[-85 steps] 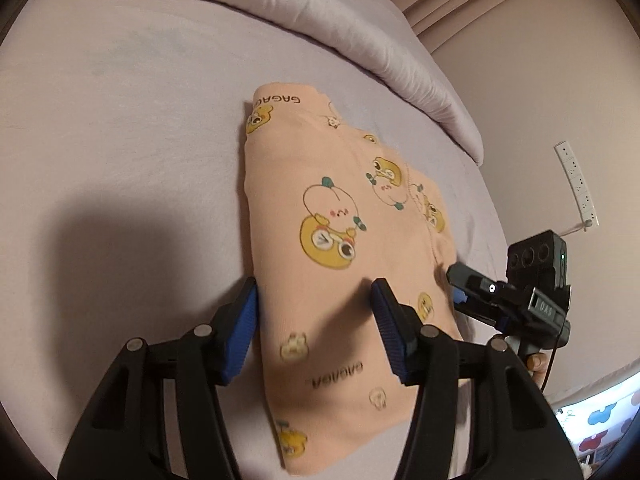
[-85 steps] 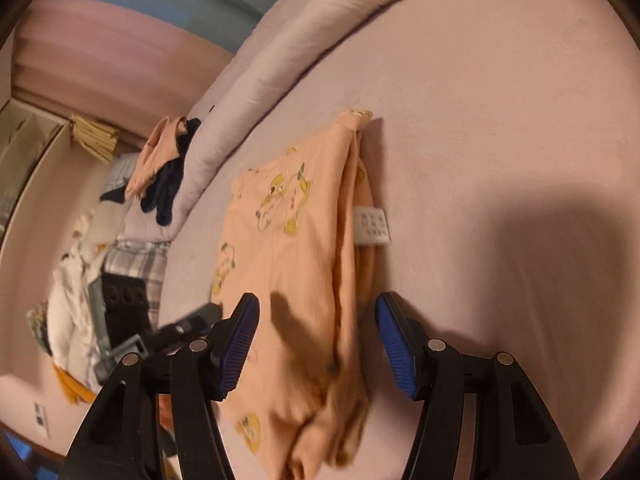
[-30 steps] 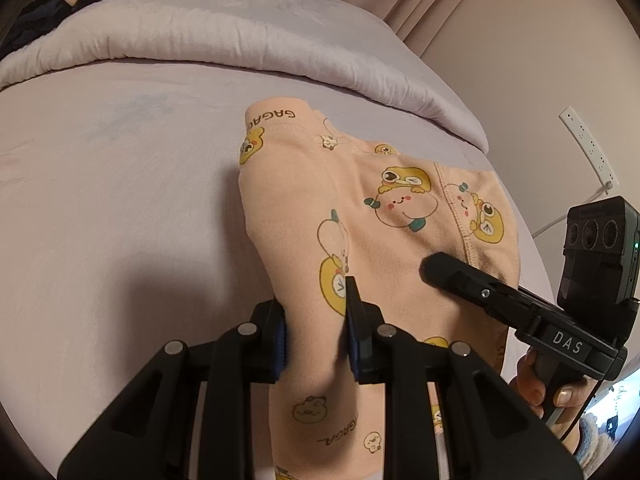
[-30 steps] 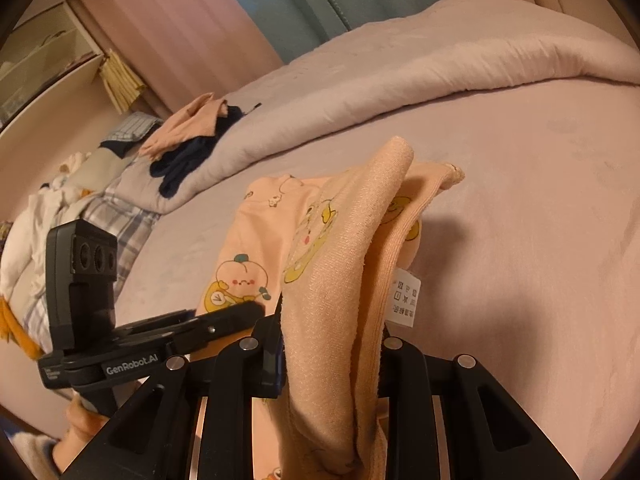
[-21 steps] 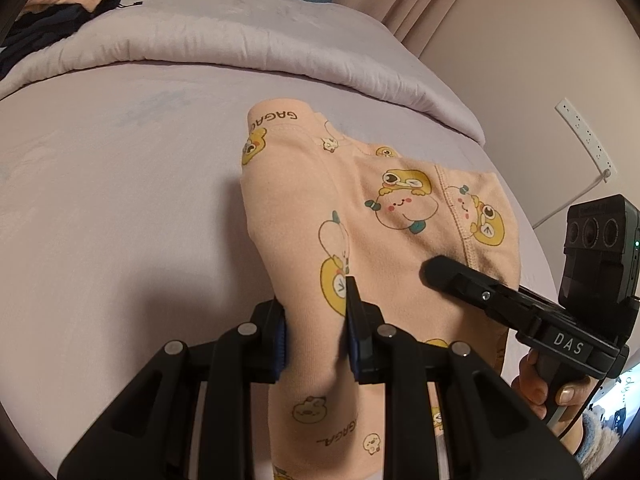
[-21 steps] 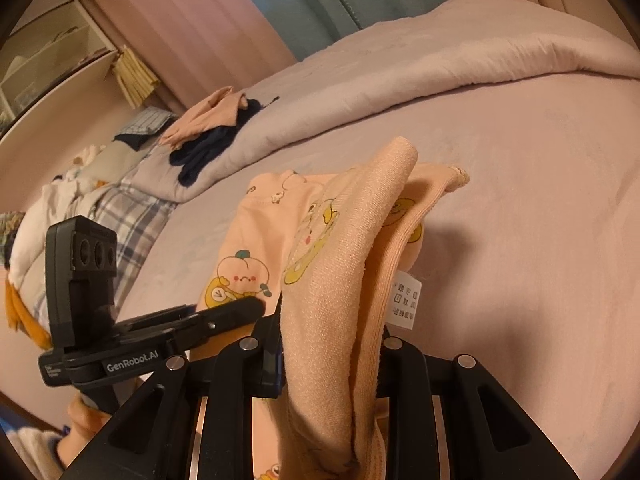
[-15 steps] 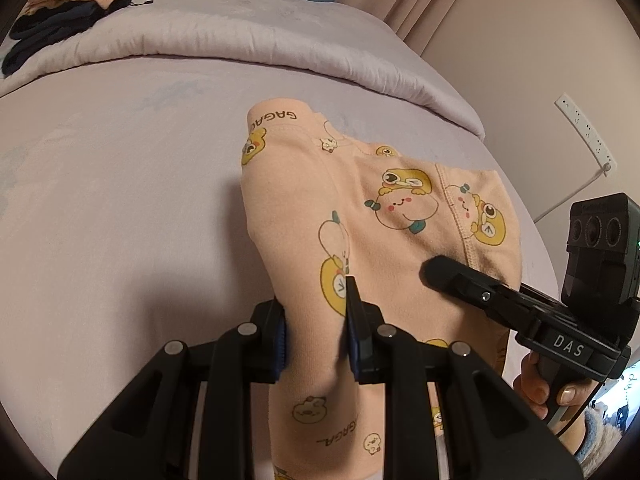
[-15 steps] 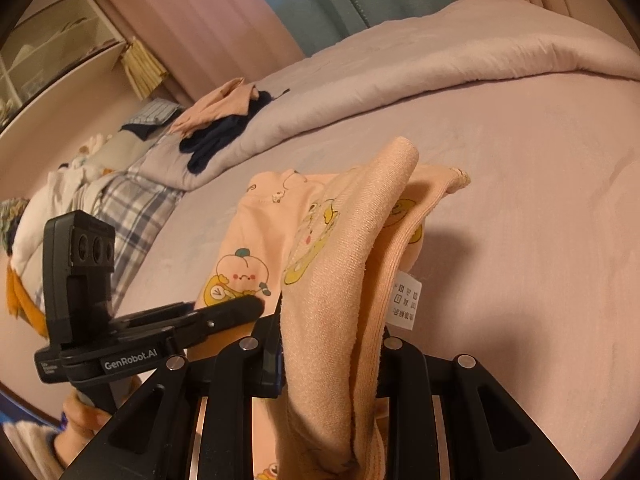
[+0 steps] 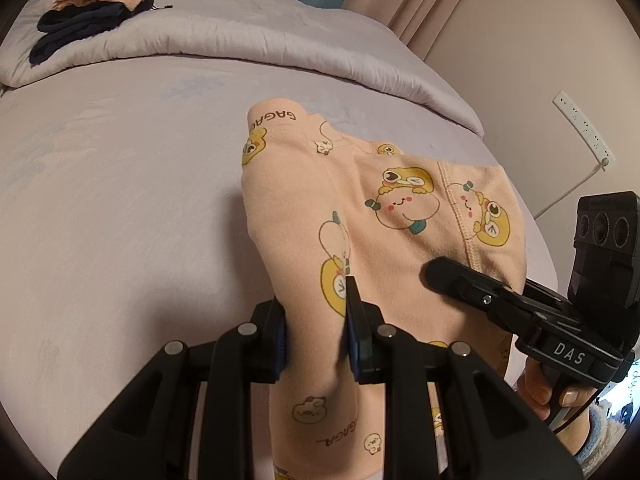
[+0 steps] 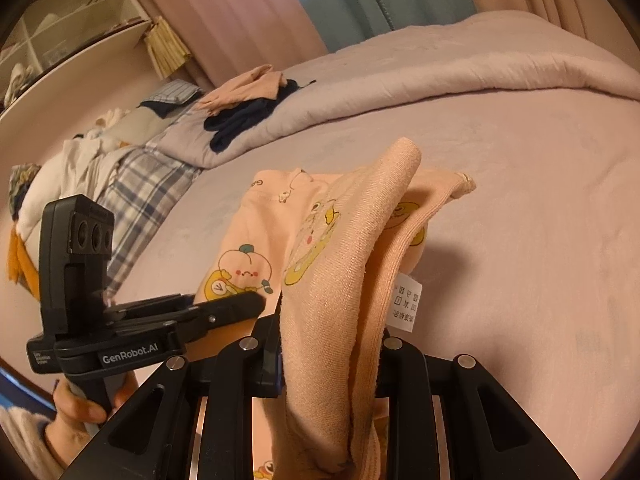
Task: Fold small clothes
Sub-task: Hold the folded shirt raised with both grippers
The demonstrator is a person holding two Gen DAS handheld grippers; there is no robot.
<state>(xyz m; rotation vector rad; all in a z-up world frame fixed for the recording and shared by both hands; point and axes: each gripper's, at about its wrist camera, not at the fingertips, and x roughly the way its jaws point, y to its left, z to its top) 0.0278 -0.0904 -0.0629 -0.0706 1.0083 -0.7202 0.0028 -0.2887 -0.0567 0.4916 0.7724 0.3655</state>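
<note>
We see a small peach-pink cotton garment printed with yellow cartoon animals (image 9: 400, 216) in the middle of a wide bed covered with a pale lilac sheet (image 9: 120, 208). The far part of the garment lies on the sheet, and the near part is lifted up from it.

The left claw (image 9: 316, 332) is closed on the near left edge of the garment; its blue pads press the cloth from both sides. The right claw (image 10: 328, 360) is closed on the near right edge, where a thick fold of the cloth stands up between its black fingers. A small white care label (image 10: 408, 300) hangs from this fold.

In the left wrist view, the right claw is at the right side of the garment, and a hand (image 9: 544, 392) holds its handle. In the right wrist view, the left claw is at the left side of the garment, also held by a hand (image 10: 76, 412).

Beyond the garment, a rolled pale lilac quilt (image 9: 240, 44) lies across the bed. On the quilt, far to the left of the garment, there is a pile of dark blue and peach clothes (image 9: 88, 12).
</note>
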